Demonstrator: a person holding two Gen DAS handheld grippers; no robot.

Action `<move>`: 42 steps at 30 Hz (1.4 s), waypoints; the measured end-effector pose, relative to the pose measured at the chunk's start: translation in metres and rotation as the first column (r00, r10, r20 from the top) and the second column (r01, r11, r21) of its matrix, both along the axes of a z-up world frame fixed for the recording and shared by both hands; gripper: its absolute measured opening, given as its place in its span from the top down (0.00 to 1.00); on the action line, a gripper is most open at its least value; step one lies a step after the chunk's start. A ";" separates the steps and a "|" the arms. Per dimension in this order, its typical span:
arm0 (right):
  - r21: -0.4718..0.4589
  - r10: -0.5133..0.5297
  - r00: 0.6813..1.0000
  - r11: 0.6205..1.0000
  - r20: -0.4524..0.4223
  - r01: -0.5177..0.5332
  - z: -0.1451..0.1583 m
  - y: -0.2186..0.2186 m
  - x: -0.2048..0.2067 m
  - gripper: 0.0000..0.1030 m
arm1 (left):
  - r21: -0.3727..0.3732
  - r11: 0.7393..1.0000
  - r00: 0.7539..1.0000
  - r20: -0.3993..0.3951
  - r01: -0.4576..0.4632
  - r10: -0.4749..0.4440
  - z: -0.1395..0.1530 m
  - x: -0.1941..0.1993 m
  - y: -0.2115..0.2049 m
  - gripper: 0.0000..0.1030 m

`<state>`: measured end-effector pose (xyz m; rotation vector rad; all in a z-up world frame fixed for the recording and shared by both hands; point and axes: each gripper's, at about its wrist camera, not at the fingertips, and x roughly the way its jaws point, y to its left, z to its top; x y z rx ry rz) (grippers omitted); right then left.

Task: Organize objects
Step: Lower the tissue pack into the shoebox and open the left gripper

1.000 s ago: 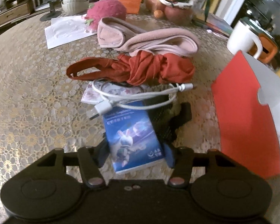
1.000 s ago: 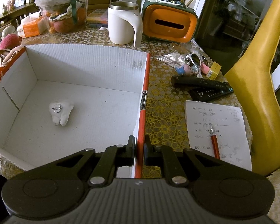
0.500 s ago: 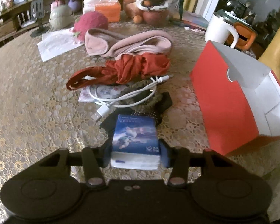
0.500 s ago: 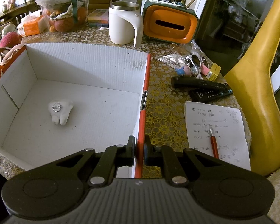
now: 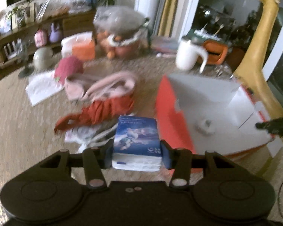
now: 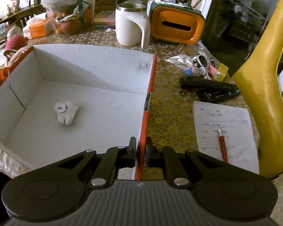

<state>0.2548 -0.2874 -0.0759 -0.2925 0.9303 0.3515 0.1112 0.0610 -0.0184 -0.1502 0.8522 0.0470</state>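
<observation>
My left gripper [image 5: 135, 155] is shut on a blue tissue pack [image 5: 136, 139] and holds it in the air, left of the red box [image 5: 171, 116]. The box is open, white inside, with a small white tooth-shaped object [image 6: 65, 113] on its floor; the object also shows in the left wrist view [image 5: 205, 126]. My right gripper [image 6: 141, 151] is shut on the box's right wall [image 6: 144, 124] near its front corner. On the table left of the box lie a red cloth [image 5: 101, 111], a pink headband [image 5: 101, 88] and a white cable [image 5: 98, 135].
A white mug [image 6: 131, 26] and an orange holder [image 6: 176, 26] stand behind the box. Right of it lie two remotes [image 6: 211, 88], small toys [image 6: 200, 66], a notepad [image 6: 224, 130] with a red pen [image 6: 222, 145], and a yellow giraffe figure [image 6: 262, 86]. Fruit bag [image 6: 71, 15] at the back.
My left gripper has lifted the tissue pack off the table and swung it right toward the box. My right gripper has stayed clamped on the box wall.
</observation>
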 end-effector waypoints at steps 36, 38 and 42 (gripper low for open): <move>-0.001 0.060 0.998 0.998 -0.004 -0.060 0.000 0.013 -0.009 0.91 | 0.068 0.937 0.930 -0.161 0.343 -0.329 -0.057 0.137 -0.195 0.53; 0.004 0.062 0.998 0.998 -0.006 -0.062 0.000 0.012 -0.008 0.91 | 0.076 0.930 0.922 -0.184 0.358 -0.340 -0.063 0.143 -0.201 0.53; 0.002 0.069 0.998 0.998 -0.006 -0.069 0.000 0.012 -0.008 0.90 | 0.071 0.920 0.905 -0.224 0.386 -0.363 -0.070 0.156 -0.209 0.53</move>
